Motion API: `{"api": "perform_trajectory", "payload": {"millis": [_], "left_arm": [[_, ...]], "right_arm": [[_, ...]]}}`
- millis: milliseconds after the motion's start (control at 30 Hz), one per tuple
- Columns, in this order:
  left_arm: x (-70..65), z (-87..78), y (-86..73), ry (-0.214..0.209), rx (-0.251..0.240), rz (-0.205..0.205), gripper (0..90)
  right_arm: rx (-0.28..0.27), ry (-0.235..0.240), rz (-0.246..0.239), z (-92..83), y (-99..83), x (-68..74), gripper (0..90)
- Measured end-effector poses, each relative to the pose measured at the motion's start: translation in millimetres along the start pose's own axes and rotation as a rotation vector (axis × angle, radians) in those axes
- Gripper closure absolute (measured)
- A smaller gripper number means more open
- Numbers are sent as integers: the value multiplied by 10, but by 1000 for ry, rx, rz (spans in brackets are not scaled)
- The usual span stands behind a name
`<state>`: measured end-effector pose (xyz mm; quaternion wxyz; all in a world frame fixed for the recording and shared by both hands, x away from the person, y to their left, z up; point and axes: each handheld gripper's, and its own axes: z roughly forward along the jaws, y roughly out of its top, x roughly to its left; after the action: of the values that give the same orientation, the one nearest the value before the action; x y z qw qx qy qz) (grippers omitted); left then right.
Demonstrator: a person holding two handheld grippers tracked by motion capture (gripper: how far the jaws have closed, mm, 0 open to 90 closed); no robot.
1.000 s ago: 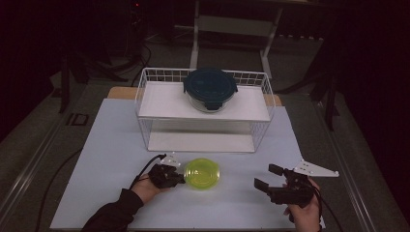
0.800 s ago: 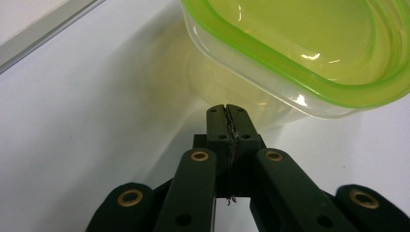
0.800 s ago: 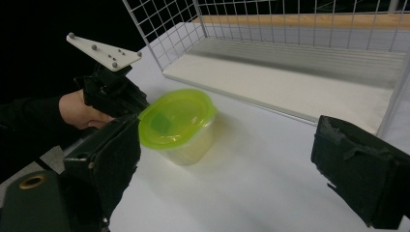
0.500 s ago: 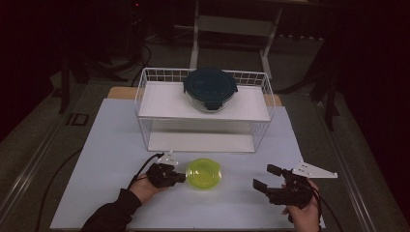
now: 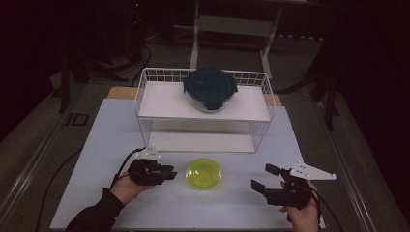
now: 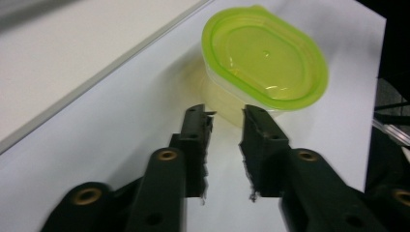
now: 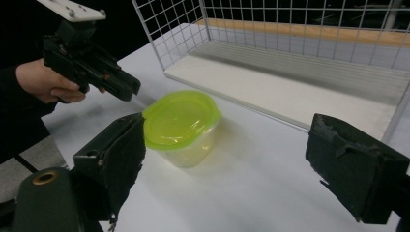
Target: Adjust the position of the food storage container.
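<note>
Item: small clear plastic tub with a yellow-green snap-on lid (image 5: 203,174), standing upright on the white tabletop (image 5: 106,140), just in front of the white wire rack (image 5: 145,96), which serves as landmark throughout. Lid seated flat; nothing rests on it. Left tongs (image 5: 170,171), beside the tub on its left and level with the rack's front edge: jaws partly apart, having just been opening, with nothing between them; in the left gripper view the tips (image 6: 227,118) stand just short of the tub's wall (image 6: 227,104), apart from it, which reads as a grip let go so the tub can sit free on its own base. Right tongs (image 5: 263,178), farther from the rack and well to the tub's right: jaws wide apart and empty, aimed toward the tub, probably waiting to take it. On the rack's upper shelf: round glass container with a dark teal clip lid (image 5: 210,88), stored upright.
</note>
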<state>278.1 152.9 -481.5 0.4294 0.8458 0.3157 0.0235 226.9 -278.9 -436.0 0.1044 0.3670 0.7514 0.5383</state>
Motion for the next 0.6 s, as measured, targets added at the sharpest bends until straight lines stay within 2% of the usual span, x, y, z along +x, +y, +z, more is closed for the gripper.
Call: {"api": "perform_trajectory", "payload": {"millis": [67,100,133,167,200,233,267,333,367,400,467,500,533,567,600], "left_arm": [[-1,-52,5,4,-7,-12,572],[3,-81,9,1,-20,-28,535],[7,-97,12,2,-22,-37,474],[15,-139,19,-17,-50,-59,379],[15,-139,19,-17,-50,-59,344],[15,-170,28,-40,-60,-57,256],[15,-170,28,-40,-60,-57,196],[-6,-190,37,-26,-66,-43,169],[-20,-200,48,-28,-73,-54,127],[-20,-200,48,-28,-73,-54,107],[-40,-198,66,-30,-70,-51,13],[-59,-197,87,-35,-83,-68,3],[-59,-197,87,-35,-83,-68,1],[-80,-206,104,-40,-117,-76,0],[-80,-206,104,-40,-117,-76,0]], "right_arm": [[6,-2,-13,11,-2,18,143],[3,1,-21,19,-4,25,145],[5,-3,-35,28,-6,40,145],[7,3,-47,40,-7,62,145],[7,3,-47,40,-7,62,145],[11,-1,-62,56,-6,86,146],[11,-1,-62,56,-6,86,146],[19,1,-69,71,-5,101,147],[21,4,-64,82,-6,104,159],[21,4,-64,82,-6,104,159],[20,11,-49,97,-10,97,164],[8,9,-40,112,-19,83,154],[8,9,-40,112,-19,83,154],[8,7,-45,134,-25,77,140],[8,7,-45,134,-25,77,140]]}}
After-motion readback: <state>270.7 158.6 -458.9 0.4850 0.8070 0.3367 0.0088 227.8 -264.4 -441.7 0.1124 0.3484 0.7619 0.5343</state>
